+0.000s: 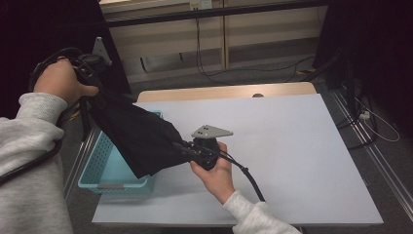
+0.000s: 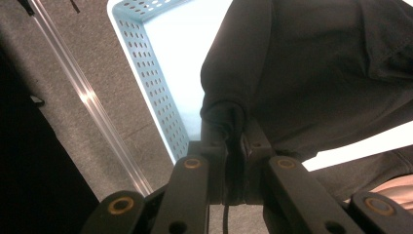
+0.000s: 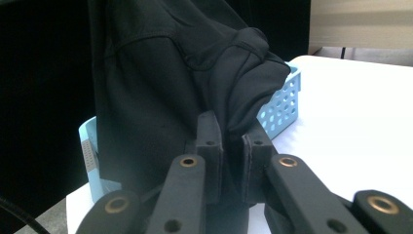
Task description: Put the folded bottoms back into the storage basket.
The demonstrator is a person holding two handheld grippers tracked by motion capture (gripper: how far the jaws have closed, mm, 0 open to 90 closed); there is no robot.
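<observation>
A black garment of soft, matte knit cloth (image 1: 134, 134), with stitched seams and a rolled hem, hangs stretched between the two grippers above the left part of the table. It sags in loose folds, its upper corner raised off the table's left edge and its lower corner pulled toward the table's middle, so that it drapes over a light blue plastic basket (image 1: 104, 165) with perforated walls. In the left gripper view the cloth bunches into a thick wad right at the jaws, and the basket's hole-dotted wall (image 2: 156, 97) runs beneath it.

The left gripper (image 1: 90, 66), held high in the person's left hand (image 1: 61, 80), has its black jaws closed down tight on a pinch of the fabric. The right gripper (image 1: 187, 146), topped by a grey three-cornered plate and held in the right hand (image 1: 214, 173), is likewise clamped narrow on the opposite bunched edge; in the right gripper view the cloth (image 3: 195, 87) swells out just past its jaws.

The basket sits on the left edge of a smooth white rectangular tabletop (image 1: 292, 146) with a pale wooden strip along its far side. Grey carpeted floor (image 1: 272, 73) with trailing cables lies beyond.
</observation>
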